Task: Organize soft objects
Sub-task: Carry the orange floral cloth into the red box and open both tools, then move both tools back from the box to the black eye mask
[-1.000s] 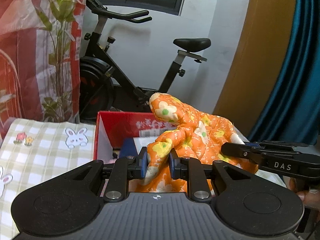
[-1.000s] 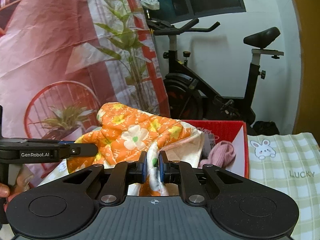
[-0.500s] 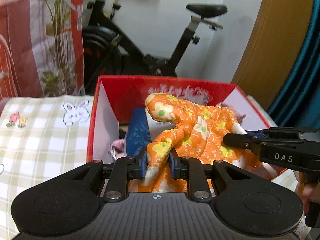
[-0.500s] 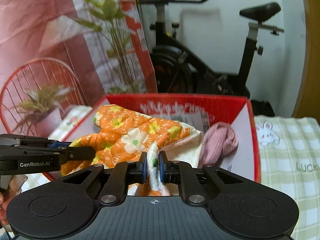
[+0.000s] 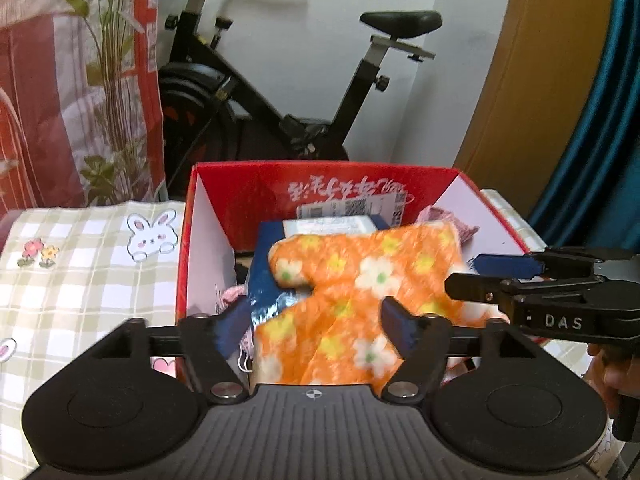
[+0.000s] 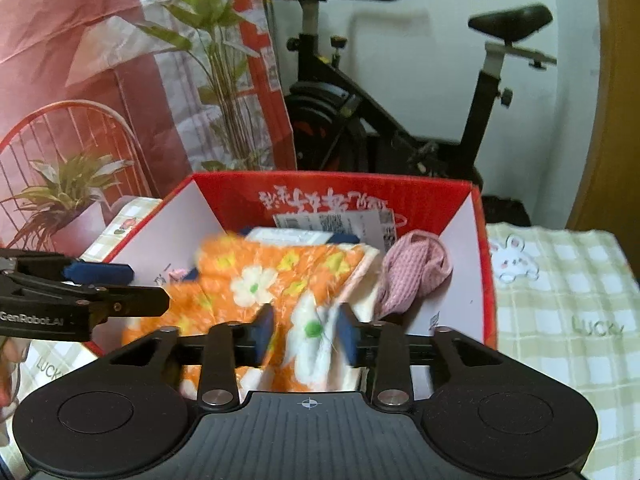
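An orange cloth with white and yellow flowers (image 5: 352,284) lies in the red cardboard box (image 5: 248,188), blurred as it drops. My left gripper (image 5: 312,324) is open with the cloth between its spread fingers. My right gripper (image 6: 306,330) is open too, its fingers either side of the cloth (image 6: 260,280) over the box (image 6: 440,196). Each gripper shows from the side in the other's view. A pink knitted cloth (image 6: 412,272) lies at the box's right side, and a blue packet (image 5: 272,280) lies under the orange cloth.
The box stands on a green-checked tablecloth with rabbit prints (image 5: 80,272), also shown in the right wrist view (image 6: 560,280). A black exercise bike (image 5: 280,100) stands behind the box. A red printed curtain (image 6: 100,60) hangs at the left, a teal curtain (image 5: 600,120) at the right.
Both grippers have opened and let go of the orange cloth, which has dropped flat into the red box. Both grippers came lower and closer to the box.
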